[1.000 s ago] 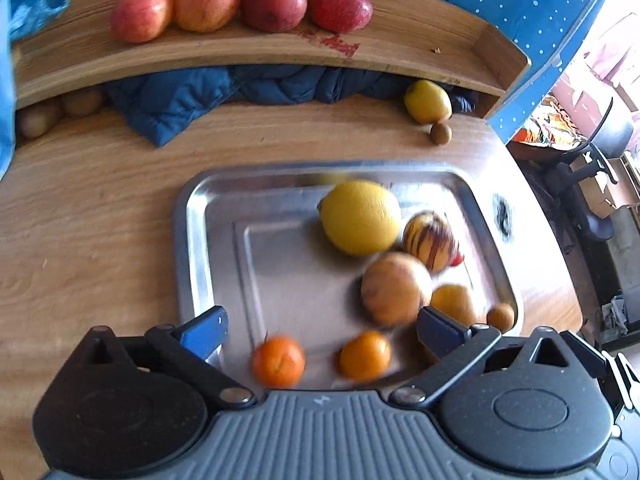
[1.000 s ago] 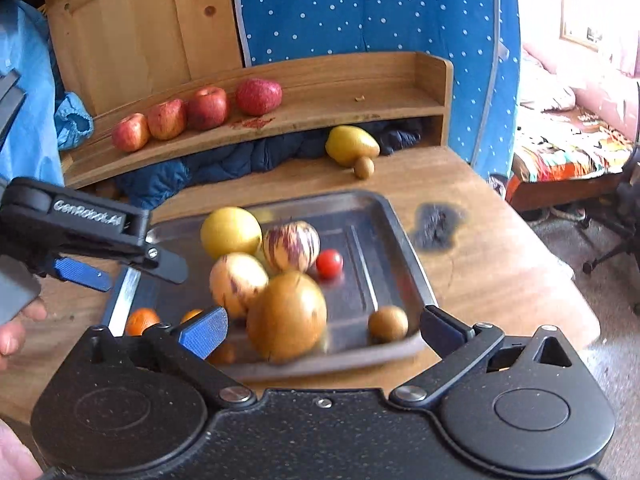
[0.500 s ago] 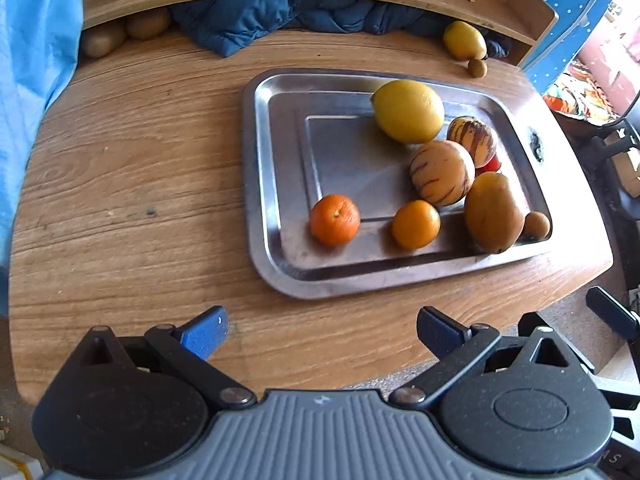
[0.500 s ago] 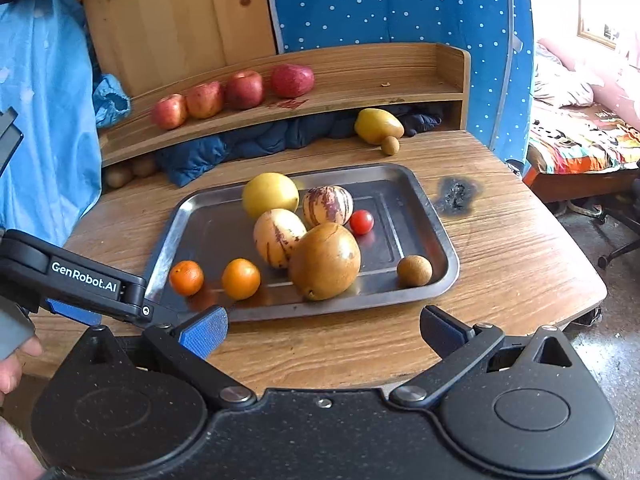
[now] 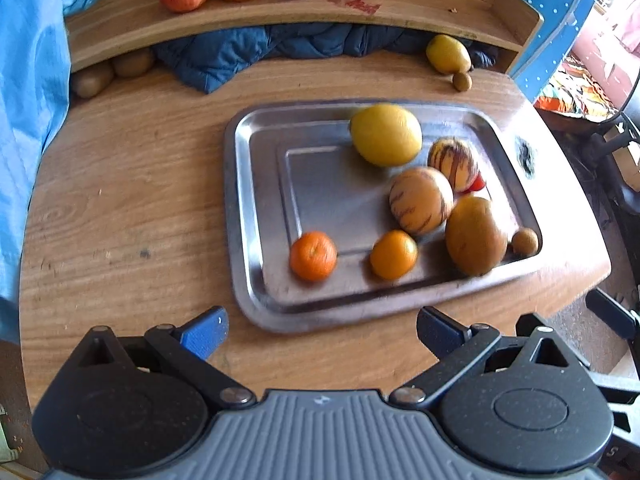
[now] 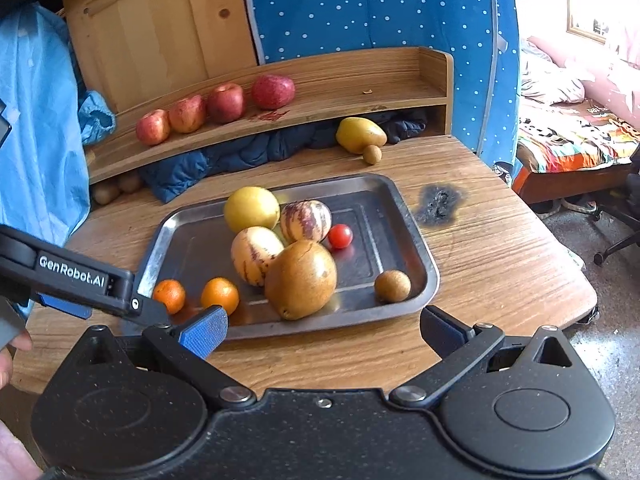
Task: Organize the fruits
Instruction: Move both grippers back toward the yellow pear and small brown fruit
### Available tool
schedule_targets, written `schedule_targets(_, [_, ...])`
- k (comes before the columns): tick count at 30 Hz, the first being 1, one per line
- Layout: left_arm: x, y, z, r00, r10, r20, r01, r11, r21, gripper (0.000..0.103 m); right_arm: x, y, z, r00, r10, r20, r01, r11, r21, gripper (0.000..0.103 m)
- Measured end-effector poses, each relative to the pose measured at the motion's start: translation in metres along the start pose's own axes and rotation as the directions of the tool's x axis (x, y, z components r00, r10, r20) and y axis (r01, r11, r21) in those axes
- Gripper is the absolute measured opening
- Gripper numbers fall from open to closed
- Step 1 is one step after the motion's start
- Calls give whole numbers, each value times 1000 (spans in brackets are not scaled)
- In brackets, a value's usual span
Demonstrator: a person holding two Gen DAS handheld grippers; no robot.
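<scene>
A steel tray [image 5: 256, 216] [image 6: 416, 248] on the wooden table holds a yellow lemon [image 5: 385, 134] [image 6: 251, 209], two striped melons [image 5: 421, 200] [image 6: 305, 221], a brown mango [image 5: 475, 234] [image 6: 301, 278], two oranges [image 5: 313, 256] [image 6: 219, 295], a cherry tomato [image 6: 340, 236] and a small brown fruit [image 6: 392, 286]. My left gripper [image 5: 322, 330] hangs open over the table's near edge, short of the tray and empty. My right gripper [image 6: 324, 328] is open too, at the tray's near rim, holding nothing. The left gripper's fingers [image 6: 84, 280] show in the right wrist view.
Several red apples [image 6: 212, 106] line the wooden shelf [image 6: 360, 84]. Below it lie a blue jacket [image 5: 256, 52], kiwis [image 5: 92, 80], a yellow mango [image 6: 360, 134] and a small brown fruit [image 6: 372, 154]. A burn mark [image 6: 440, 202] is right of the tray. A hand [image 6: 8, 356] shows at left.
The left gripper first pulled back and up from over the tray, then came slightly closer again. The right gripper also backed away from the tray. Both stayed open.
</scene>
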State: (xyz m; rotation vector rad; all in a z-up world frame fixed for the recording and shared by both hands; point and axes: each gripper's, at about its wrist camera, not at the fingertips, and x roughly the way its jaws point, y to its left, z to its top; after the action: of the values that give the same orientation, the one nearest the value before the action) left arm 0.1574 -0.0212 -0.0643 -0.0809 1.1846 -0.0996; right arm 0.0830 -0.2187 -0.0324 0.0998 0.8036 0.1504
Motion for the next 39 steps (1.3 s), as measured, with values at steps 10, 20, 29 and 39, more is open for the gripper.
schedule_targets(10, [22,-37,67,999,-19,35,17,999,33,102,34,-45,39,998,-60,10,59,997,40,102])
schedule_targets(20, [52,-71,132,998,-25,56,23,999,49,102,81,-71,72,997,-68,-21,69,995,66,102])
schedule_targets(29, [87,-91,191,996,-63,64,58,995,79,102,114,-79,93,994,-105,-15,106,993,48,102])
schedule_targets(39, [124,-107,230,974,-213,79,202,972,122,102,158,-83,124,989,-134,-67,132,991,-37,102])
